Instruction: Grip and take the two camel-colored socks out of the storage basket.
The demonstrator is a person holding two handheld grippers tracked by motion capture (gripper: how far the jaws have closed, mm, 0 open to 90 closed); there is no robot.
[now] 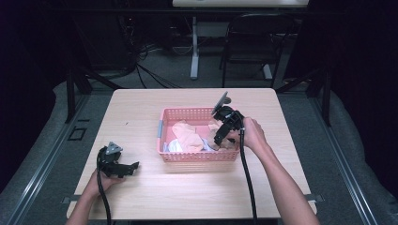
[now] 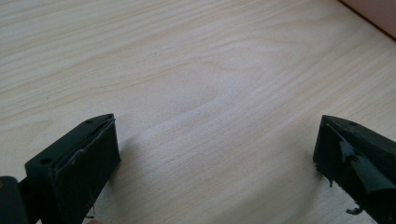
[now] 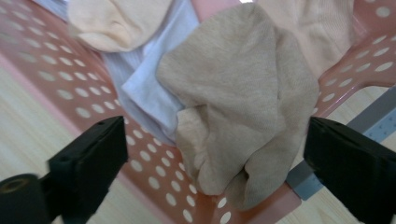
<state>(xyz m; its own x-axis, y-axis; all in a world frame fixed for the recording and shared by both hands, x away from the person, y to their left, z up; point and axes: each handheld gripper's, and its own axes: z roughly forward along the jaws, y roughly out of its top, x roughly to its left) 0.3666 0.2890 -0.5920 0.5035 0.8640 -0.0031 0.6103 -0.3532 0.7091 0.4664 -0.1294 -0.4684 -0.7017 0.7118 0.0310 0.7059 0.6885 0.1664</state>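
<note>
On the table: a pale wood-grain tabletop [image 1: 197, 187] carries a pink perforated plastic basket [image 1: 197, 156] near its centre.
Basket contents: soft cloth pieces lie piled inside; a tan knitted sock [image 3: 243, 107] sits crumpled in one corner, part of it draped onto the rim, with a white ribbed cloth [image 3: 149, 84] at its 9 o'clock and a cream sock [image 3: 116, 23] at its 11 o'clock in the right gripper view.
Peach cloth: a larger peach-coloured piece [image 1: 187, 133] spreads over the basket's middle in the high view.
Right gripper [image 3: 215, 154]: held in the person's right hand [image 1: 253, 133] over the basket's right end, at 3 o'clock from the basket's centre; jaws spread wide, one on each side of the tan sock, gripping nothing. Whether a jaw brushes the sock is hard to judge.
Left gripper [image 2: 215, 154]: held in the left hand [image 1: 101, 180] low over bare tabletop, at about 8 o'clock from the basket and well apart from it; jaws spread wide with only wood between them.
Jaw pads: the dark lining on the left gripper's pads [image 2: 355, 158] looks frayed and peeling.
</note>
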